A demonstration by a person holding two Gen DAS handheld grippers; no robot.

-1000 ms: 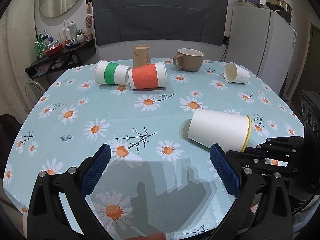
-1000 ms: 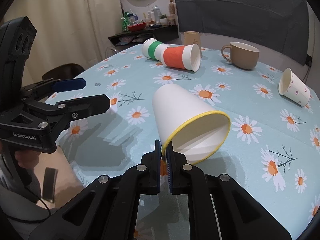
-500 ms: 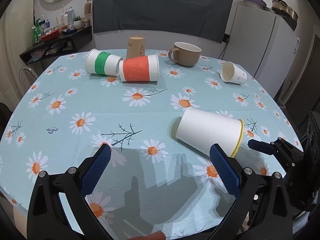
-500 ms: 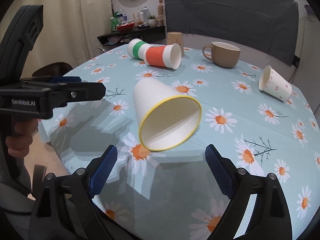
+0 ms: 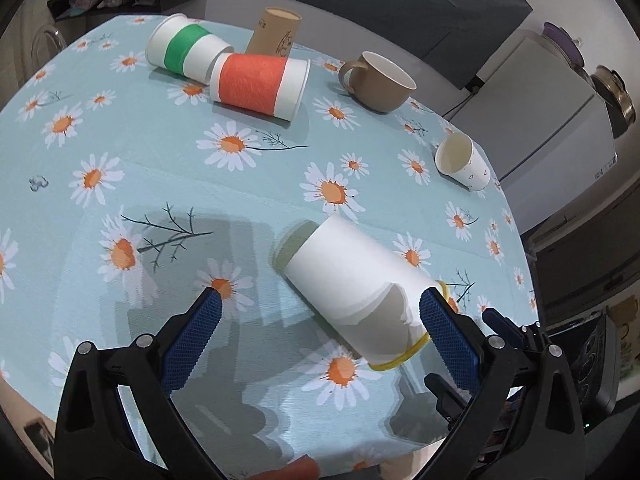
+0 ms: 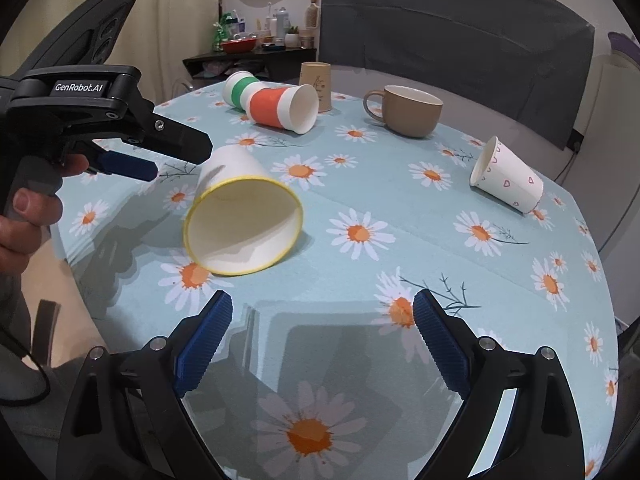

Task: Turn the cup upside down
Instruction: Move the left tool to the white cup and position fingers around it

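— On the daisy tablecloth (image 6: pixel 400 200), what lies in front of you, from the left?

— Your left gripper (image 5: pixel 320 332) comes first, its blue pads spread wide with nothing between them. The white paper cup with the yellow rim (image 6: pixel 240 220) lies on its side between the two tools, mouth toward your right gripper (image 6: pixel 320 340), which also gapes, empty, just short of that rim.

— And farther back?

— You have a green-banded cup (image 5: pixel 184 52) and an orange-banded cup (image 5: pixel 260 82) lying touching, a brown paper cup (image 5: pixel 276 34) upright behind them, a tan mug (image 5: pixel 380 84), then a heart-print cup (image 6: pixel 508 178) on its side at the right
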